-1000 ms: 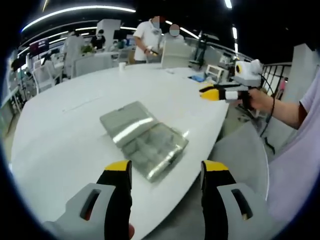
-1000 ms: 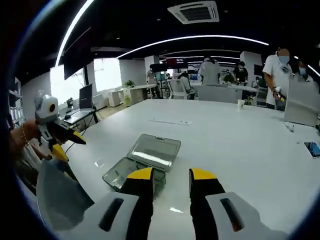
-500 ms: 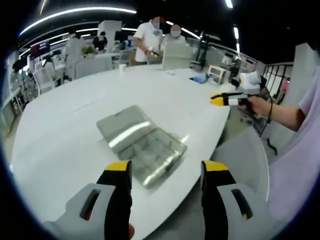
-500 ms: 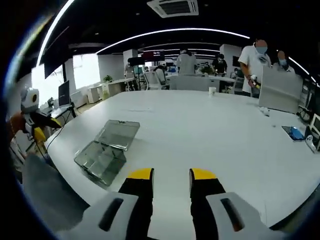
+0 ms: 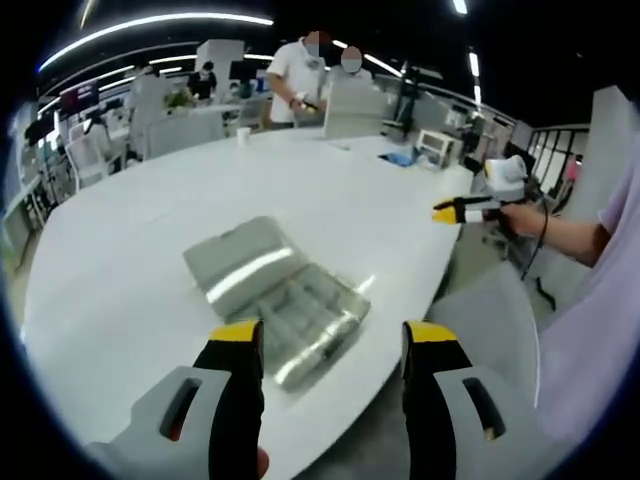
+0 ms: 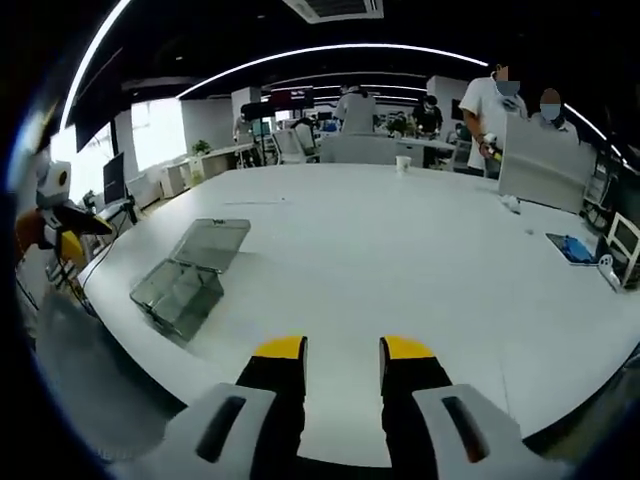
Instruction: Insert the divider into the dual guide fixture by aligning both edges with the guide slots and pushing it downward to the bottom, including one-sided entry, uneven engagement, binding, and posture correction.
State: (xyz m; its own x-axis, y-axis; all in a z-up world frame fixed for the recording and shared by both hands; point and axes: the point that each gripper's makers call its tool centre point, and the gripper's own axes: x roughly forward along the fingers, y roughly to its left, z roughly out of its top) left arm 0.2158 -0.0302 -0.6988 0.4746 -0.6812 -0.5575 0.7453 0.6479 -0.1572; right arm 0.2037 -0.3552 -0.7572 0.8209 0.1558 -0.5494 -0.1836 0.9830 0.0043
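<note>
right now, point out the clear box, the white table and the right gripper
clear box [image 5: 268, 300], left gripper view, hinge between lid and tray
white table [image 6: 400, 250], right gripper view, bare top
right gripper [image 6: 342, 347], right gripper view, between its yellow tips

An open compartment case [image 5: 275, 290] lies on the tabletop [image 5: 150, 230] near its edge; a cup [image 5: 243, 132] stands far behind it.

I see my left gripper [image 5: 330, 350] in grey and black with yellow tips, my right gripper [image 6: 343, 365] coloured the same. The open case [image 5: 275, 295] is clear, greyish plastic on a plain white table [image 6: 400, 240].
</note>
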